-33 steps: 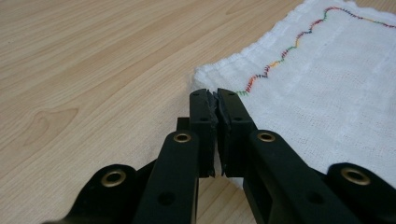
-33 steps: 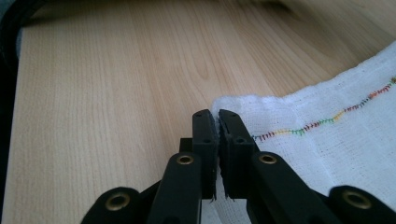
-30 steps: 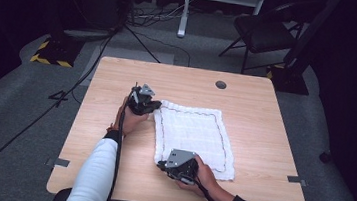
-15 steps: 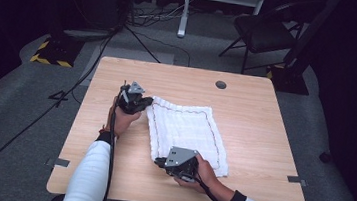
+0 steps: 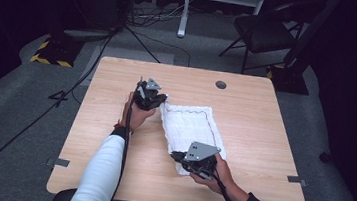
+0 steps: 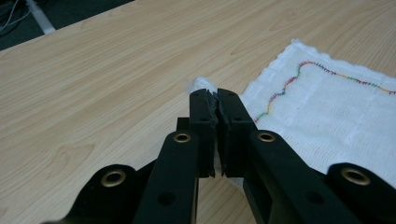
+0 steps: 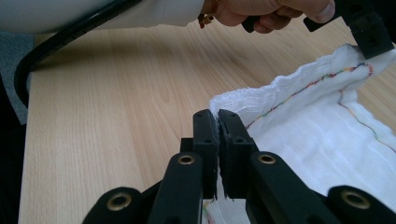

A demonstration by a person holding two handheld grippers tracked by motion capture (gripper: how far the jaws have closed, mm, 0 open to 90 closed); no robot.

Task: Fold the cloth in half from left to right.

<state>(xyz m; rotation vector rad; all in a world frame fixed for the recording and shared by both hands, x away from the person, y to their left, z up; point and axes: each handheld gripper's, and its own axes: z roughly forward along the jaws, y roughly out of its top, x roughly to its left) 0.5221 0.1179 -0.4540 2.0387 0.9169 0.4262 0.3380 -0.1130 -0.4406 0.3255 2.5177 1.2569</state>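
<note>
A white towel (image 5: 191,127) with rainbow stitching lies on the wooden table (image 5: 263,139), its left edge raised off the wood. My left gripper (image 5: 160,99) is shut on the towel's far left corner (image 6: 201,85); its jaws (image 6: 215,100) pinch the cloth. My right gripper (image 5: 179,157) is shut on the near left corner, and the fabric bunches just past its tips (image 7: 217,121). In the right gripper view the towel (image 7: 317,135) stretches away to the left gripper (image 7: 369,39), held by a hand at the top.
A round cable hole (image 5: 221,84) sits near the table's far edge. On the floor beyond stand a black chair (image 5: 264,34), a white stand base (image 5: 181,30), cables and a yellow-and-black striped base (image 5: 50,53). Bare wood lies left of the towel.
Both grippers have risen and moved to the right, carrying the towel's left corners. The towel's left edge has lifted off the table and the cloth looks narrower.
</note>
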